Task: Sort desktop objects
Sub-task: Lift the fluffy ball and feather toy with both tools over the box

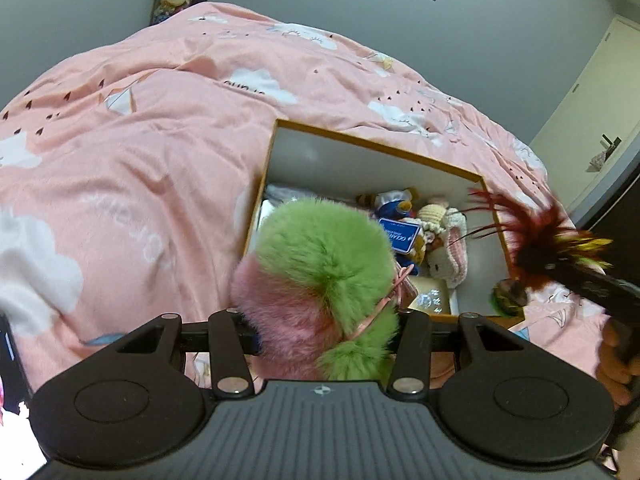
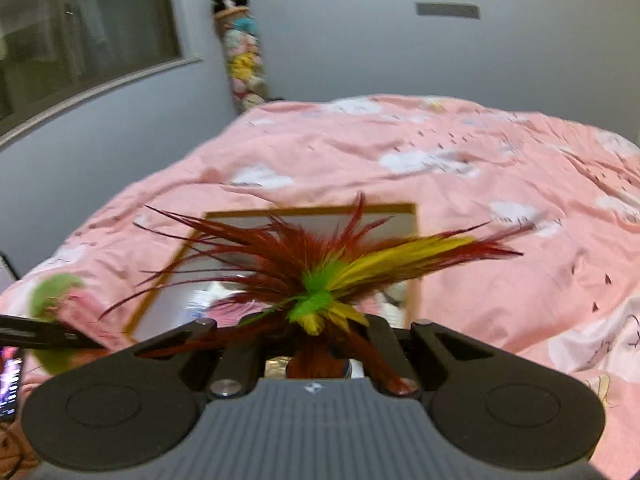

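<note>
Much of each held thing was hidden. In the left wrist view the left gripper (image 1: 326,330) held a green and pink pompom (image 1: 320,264) between its fingers, which stood about half open around it; the fur covered the fingertips, so the pads themselves could not be seen, and a thin pink ribbon (image 1: 384,304) ran down one side of the fur. The right gripper (image 2: 316,344) was closed tight on the base of a feather toy (image 2: 320,272), whose red, yellow and green plumes fanned out and blocked most of the box behind; that view was blurred, and the toy's lower end was lost behind the gripper body. Both things hung in the air above the near edge of an open box (image 1: 362,146) with an orange rim and pale inner walls, resting on a bed under a pink quilt (image 1: 140,148) printed with clouds. Inside the box lay a blue card (image 1: 400,236), a white and pink knitted doll (image 1: 446,258), a blue soft toy (image 1: 394,208) half covered by the card, and a pale flat packet (image 1: 430,298), with more items hidden under the pompom. From the left wrist view the feather toy showed at the right edge, beside the box's right wall, with a hand (image 1: 618,364) cut off by the frame.
</note>
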